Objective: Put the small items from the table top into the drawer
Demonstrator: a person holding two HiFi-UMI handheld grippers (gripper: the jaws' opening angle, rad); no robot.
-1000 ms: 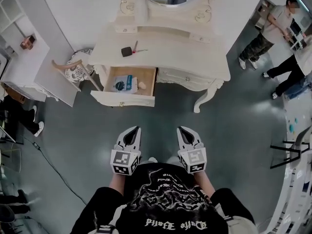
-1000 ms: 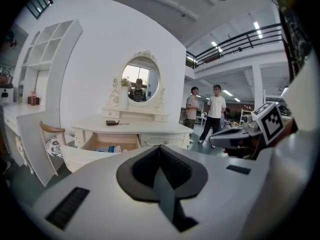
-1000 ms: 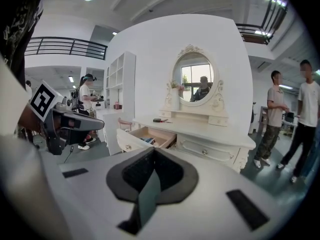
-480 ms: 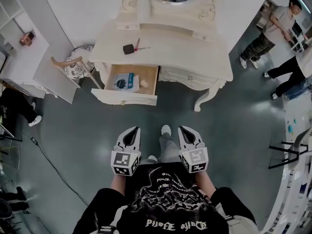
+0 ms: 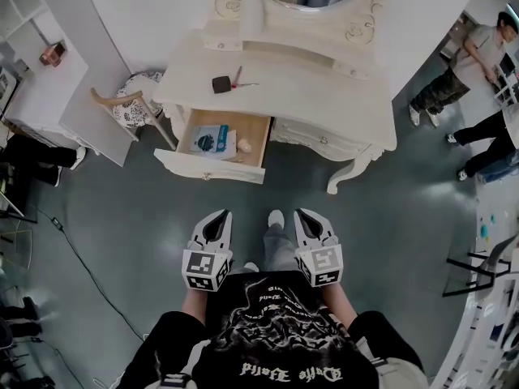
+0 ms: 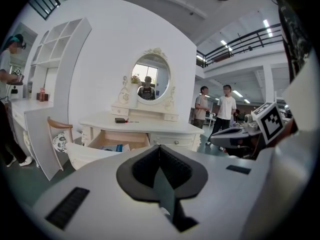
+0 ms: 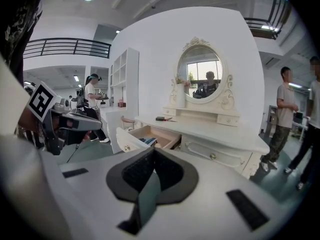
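Left white two-jaw gripper (image 5: 224,215) pressed shut, pads together, nothing between them. Right white two-jaw gripper (image 5: 302,215) the same: closed tight and empty. Both held low and side by side in front of the black printed shirt (image 5: 280,322), pointing toward the cream-white carved dressing table (image 5: 324,96), well apart from it across the grey-green floor (image 5: 122,217).

Pulled out at the left front of that table: a white-fronted drawer with a pale wooden inside (image 5: 209,167). Lying flat in it, toward its left, a blue-and-white rectangular packet (image 5: 209,140). To the right of the packet, near but apart, a small pale rounded object (image 5: 244,145), too small to make out further.

Lying out on the table top, behind the open drawer: a small black box-shaped item (image 5: 221,84) and, just beside it on the right, a thin red-handled item (image 5: 240,79). Touching or not, impossible to tell. Shut in the middle of the table front, a second white drawer with a small knob (image 5: 316,136).

Beside the table's left end, a wooden-backed chair with a patterned seat (image 5: 130,110).
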